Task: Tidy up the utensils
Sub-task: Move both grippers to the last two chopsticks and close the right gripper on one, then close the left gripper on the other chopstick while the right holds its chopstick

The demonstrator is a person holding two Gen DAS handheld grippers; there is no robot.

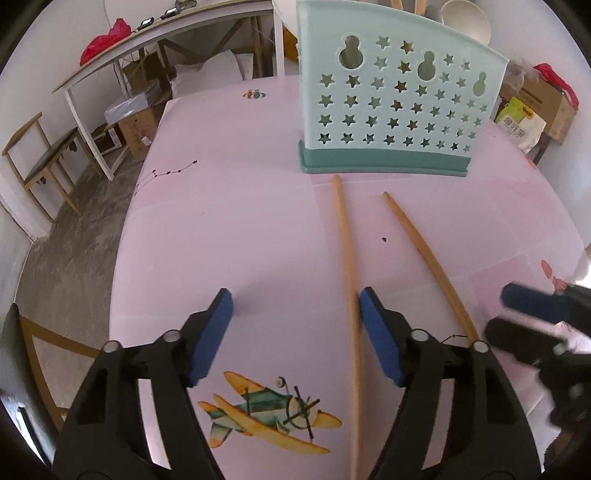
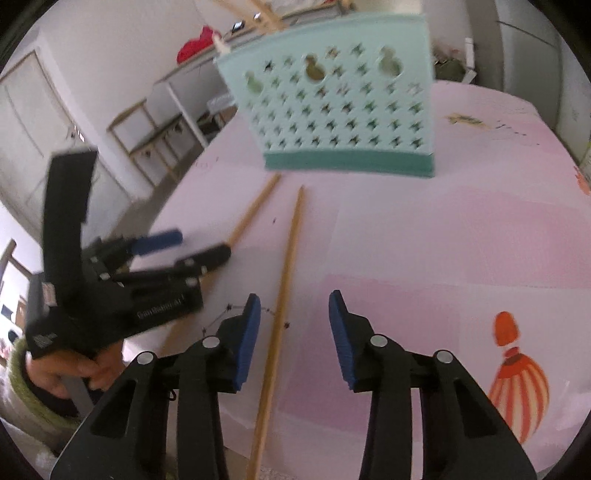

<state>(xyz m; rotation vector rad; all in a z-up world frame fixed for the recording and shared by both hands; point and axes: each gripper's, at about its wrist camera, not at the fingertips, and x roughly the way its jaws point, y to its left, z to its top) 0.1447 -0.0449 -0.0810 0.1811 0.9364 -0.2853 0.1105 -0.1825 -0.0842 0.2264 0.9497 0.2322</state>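
Two wooden chopsticks lie side by side on the pink table (image 1: 221, 221), pointing at a mint utensil holder (image 1: 388, 110) with star holes. My left gripper (image 1: 295, 299) is open low over the table. The left chopstick (image 1: 347, 258) runs between its jaws, close against the right pad (image 1: 373, 332). The right chopstick (image 1: 432, 266) leads to my right gripper (image 1: 517, 321) at the right edge. In the right wrist view my right gripper (image 2: 295, 299) is open, and a chopstick (image 2: 288, 258) lies between its jaws nearer the left pad (image 2: 247, 339), untouched. The other chopstick (image 2: 255, 210) reaches the left gripper (image 2: 199, 245).
The holder (image 2: 332, 110) stands upright at the back, with pale bowls (image 1: 469, 22) behind it. Left of the table edge are bare floor, a white workbench (image 1: 110, 62), a wooden chair (image 1: 40, 158) and cardboard boxes (image 1: 140, 125). A person's hand (image 2: 55, 373) grips the left tool.
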